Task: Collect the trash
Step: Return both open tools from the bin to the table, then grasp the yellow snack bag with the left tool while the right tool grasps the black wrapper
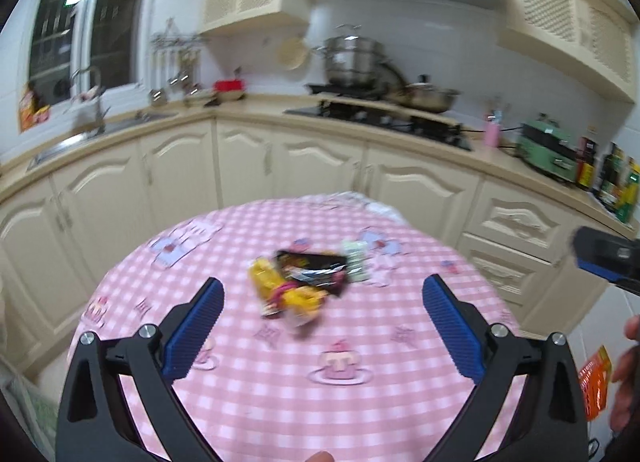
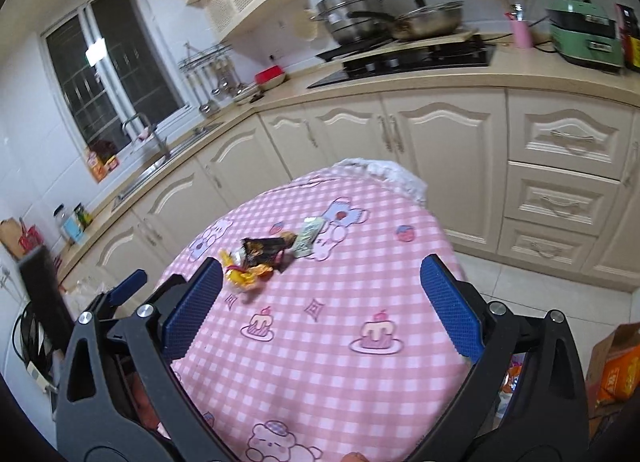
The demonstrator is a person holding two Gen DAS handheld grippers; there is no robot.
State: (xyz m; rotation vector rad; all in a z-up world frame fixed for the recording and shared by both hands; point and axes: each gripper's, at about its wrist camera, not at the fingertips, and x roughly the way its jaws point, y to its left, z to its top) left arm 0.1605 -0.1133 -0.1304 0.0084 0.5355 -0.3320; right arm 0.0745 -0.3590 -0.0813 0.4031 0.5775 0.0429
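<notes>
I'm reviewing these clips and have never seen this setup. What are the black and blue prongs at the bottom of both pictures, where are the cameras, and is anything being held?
No robot here: a person holds a hand-held gripper in each hand, with a wide-angle camera on each looking forward along its two fingers. One picture comes from the left hand-held gripper, the other from the right hand-held gripper. The prongs are the fingers, black with blue pads. Both grippers stand wide open and hold nothing. Ahead, on a table with a pink checked cloth, lies the trash: a yellow wrapper, a black wrapper and a pale green packet, close together. Behind is a kitchen counter with a stove.
</notes>
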